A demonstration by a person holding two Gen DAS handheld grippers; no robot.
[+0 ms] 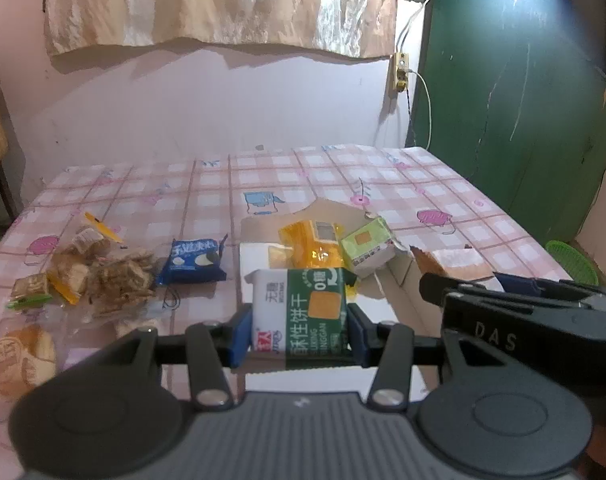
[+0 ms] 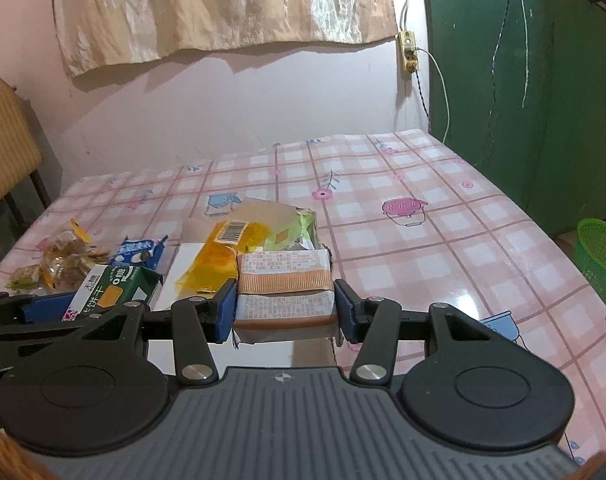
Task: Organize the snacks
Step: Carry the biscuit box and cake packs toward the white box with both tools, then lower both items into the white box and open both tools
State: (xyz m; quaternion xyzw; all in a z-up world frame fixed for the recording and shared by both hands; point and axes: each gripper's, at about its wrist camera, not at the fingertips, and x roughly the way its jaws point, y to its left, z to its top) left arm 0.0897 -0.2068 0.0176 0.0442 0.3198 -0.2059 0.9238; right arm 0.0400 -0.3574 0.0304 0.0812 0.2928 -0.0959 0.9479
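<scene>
My left gripper (image 1: 299, 330) is shut on a green-and-white biscuit pack (image 1: 301, 312), held over a white box (image 1: 259, 258). My right gripper (image 2: 285, 312) is shut on a brown-and-white snack pack (image 2: 285, 284), just right of the left one. The right gripper (image 1: 503, 304) also shows in the left wrist view. The green pack (image 2: 111, 290) also shows in the right wrist view. In the box area lie an orange packet (image 1: 311, 244) and a light green pack (image 1: 367, 252). A blue cookie pack (image 1: 193, 262) lies to the left.
Several clear-wrapped pastries (image 1: 99, 276) and a bread pack (image 1: 19, 356) lie at the table's left. The table (image 2: 443, 240) has a pink checked cloth. A green basket (image 2: 601, 256) stands off the right edge. A chair (image 2: 7, 148) stands at left.
</scene>
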